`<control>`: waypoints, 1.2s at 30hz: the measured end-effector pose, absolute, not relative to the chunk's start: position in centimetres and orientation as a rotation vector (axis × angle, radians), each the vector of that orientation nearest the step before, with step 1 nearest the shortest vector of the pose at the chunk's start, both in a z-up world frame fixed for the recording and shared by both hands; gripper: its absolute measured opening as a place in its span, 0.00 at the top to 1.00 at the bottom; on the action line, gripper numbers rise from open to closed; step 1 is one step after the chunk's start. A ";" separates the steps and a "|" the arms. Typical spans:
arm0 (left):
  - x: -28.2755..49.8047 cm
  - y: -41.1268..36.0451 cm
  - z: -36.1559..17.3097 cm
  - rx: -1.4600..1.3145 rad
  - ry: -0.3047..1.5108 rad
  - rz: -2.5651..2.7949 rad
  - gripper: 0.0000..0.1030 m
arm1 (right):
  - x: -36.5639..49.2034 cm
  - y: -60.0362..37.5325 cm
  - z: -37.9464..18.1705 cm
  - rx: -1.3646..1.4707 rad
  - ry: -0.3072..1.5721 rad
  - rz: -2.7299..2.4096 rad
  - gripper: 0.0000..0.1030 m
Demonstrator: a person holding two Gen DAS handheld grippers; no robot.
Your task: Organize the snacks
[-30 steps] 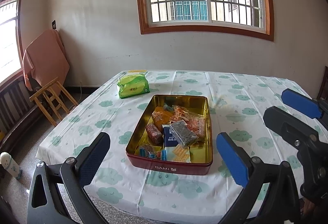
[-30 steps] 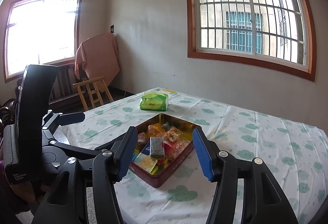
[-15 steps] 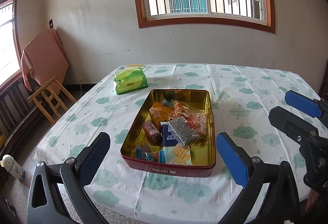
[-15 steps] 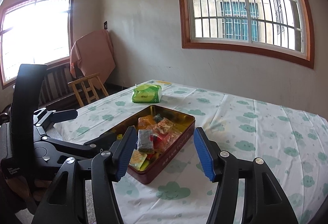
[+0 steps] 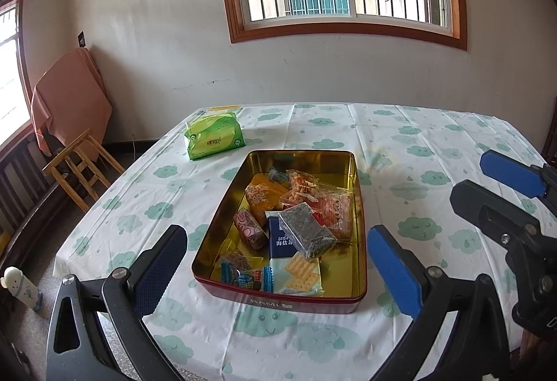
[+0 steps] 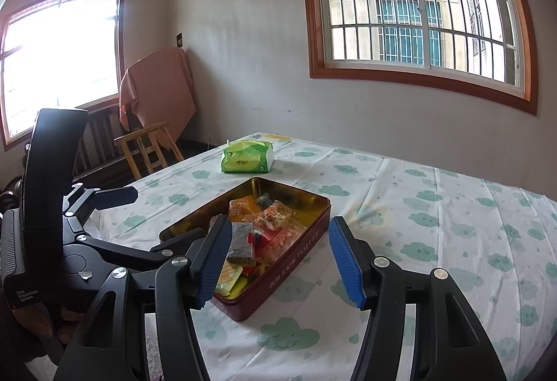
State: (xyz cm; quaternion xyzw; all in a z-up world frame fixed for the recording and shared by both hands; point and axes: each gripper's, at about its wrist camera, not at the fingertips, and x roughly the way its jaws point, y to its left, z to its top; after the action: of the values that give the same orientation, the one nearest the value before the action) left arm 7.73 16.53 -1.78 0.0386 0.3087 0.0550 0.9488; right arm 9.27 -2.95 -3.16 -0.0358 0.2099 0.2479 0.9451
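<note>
A red tin point(image 5: 285, 302) with a gold inside sits on the cloud-print tablecloth point(image 5: 417, 144). It holds several wrapped snacks, among them a dark grey packet point(image 5: 306, 229), a blue cracker packet point(image 5: 278, 241) and an orange packet point(image 5: 263, 194). My left gripper point(image 5: 276, 236) hangs open just before the tin's near wall, nothing between its pads. My right gripper point(image 6: 280, 231) is open too, near the tin's point(image 6: 289, 259) right front corner. Its blue pad point(image 5: 508, 172) shows at the right of the left wrist view.
A green tissue pack point(image 5: 214, 139) lies behind the tin on the table's left side. A wooden stool point(image 5: 81, 165) and a cloth-draped frame point(image 5: 69, 95) stand left of the table. A white bottle point(image 5: 21, 287) stands on the floor there.
Both grippers have come forward and a little lower toward the tin, which now looks larger in both views. Neither gripper's jaws have visibly changed.
</note>
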 end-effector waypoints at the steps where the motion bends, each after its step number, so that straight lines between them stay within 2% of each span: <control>1: 7.7 16.5 -1.8 0.079 0.627 0.113 0.00 | 9.2 -2.9 -3.2 -0.073 0.427 0.505 0.43; 36: 9.1 16.8 -1.6 0.074 0.622 0.116 0.00 | 9.6 -1.9 -3.5 -0.091 0.422 0.514 0.42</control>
State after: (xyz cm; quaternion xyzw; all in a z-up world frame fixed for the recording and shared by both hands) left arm 9.07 16.76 -1.62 0.0365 0.3056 0.0571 0.9498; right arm 9.65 -1.93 -3.50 -0.0446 0.2070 0.2524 0.9442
